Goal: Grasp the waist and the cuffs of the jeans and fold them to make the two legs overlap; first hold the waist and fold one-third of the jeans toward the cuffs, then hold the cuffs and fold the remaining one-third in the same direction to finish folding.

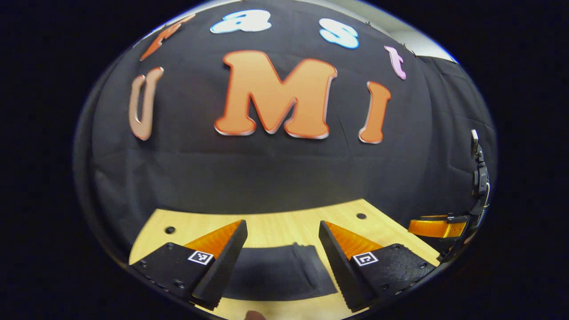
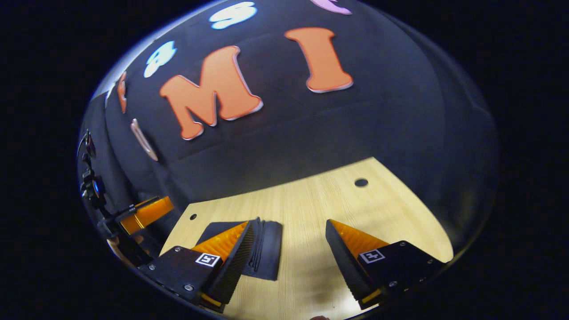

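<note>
Left gripper (image 1: 282, 249): fingers apart, empty, above the jeans (image 1: 275, 271), which lie compactly folded near the table's (image 1: 275, 226) left edge. Right gripper (image 2: 289, 249): apart, empty, beside them. Folding looks finished; you only need to back off.

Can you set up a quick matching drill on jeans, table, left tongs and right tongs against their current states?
Things:
1. jeans
2. table
3. left tongs
4. right tongs

States:
A. pale wood, with round holes
B. open, above the dark folded cloth
C. dark, folded in a compact stack on the wood
D. open, over bare wood beside the stack's edge

Pairs: 1-C, 2-A, 3-B, 4-D
</note>
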Motion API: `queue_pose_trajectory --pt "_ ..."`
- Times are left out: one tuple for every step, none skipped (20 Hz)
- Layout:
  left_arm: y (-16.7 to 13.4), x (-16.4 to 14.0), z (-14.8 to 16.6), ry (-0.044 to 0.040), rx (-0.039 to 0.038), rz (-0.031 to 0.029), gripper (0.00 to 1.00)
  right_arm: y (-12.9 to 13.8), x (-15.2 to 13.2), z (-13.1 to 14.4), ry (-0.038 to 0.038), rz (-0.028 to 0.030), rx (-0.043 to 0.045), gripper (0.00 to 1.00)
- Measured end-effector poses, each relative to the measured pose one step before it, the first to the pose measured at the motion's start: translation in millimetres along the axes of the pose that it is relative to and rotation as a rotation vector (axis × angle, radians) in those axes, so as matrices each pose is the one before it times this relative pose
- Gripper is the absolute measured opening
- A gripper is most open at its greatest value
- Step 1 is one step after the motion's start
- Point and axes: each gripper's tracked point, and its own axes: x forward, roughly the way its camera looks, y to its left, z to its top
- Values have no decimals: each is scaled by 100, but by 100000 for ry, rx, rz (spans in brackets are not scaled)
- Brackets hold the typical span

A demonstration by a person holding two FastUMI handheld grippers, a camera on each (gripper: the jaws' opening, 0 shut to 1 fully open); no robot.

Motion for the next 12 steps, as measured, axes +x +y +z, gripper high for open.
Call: queue_pose_trajectory --pt "2599 -2061 1071 -3885 514 5149 98 1503 -209 1373 -4933 2124 -4178 98" --pt "1637 -1240 1108 -3779 -315 3617 98 1333 -326 1540 -5322 1571 -3620 98" --pt "1861 -1254 1246 -4152 -1145 3347 98 1172 -475 1273 -4480 2107 -2713 97" --pt "1799 -1615 1234 -3160 -1291 2541 98 1150 -152 1271 -4368 1669 -1522 98" --pt "1122 -1211 1478 -1875 -1233 1697 98 924 -166 727 -2713 1055 -640 98" --pt "1476 -1286 1641 -1580 -1839 1157 97 1086 -200 465 -1703 954 -32 97" --pt "726 -434 1089 -559 -2585 -229 97 746 -419 139 -605 814 -328 97" --pt "1031 -237 879 -322 -3050 -1163 97 345 -281 69 -297 -893 -811 97" --pt "740 -308 1230 652 -2466 -1656 97 338 -293 -245 454 -1825 -981 100" --pt "1209 -302 1348 -216 -1328 -1034 98 369 -420 -272 621 -1232 -764 97" --pt "1560 -756 1371 -665 -427 350 97 697 -136 -199 63 -450 -476 97" --pt "1344 -490 1365 -699 221 357 98 680 -434 32 -780 -503 -564 97"
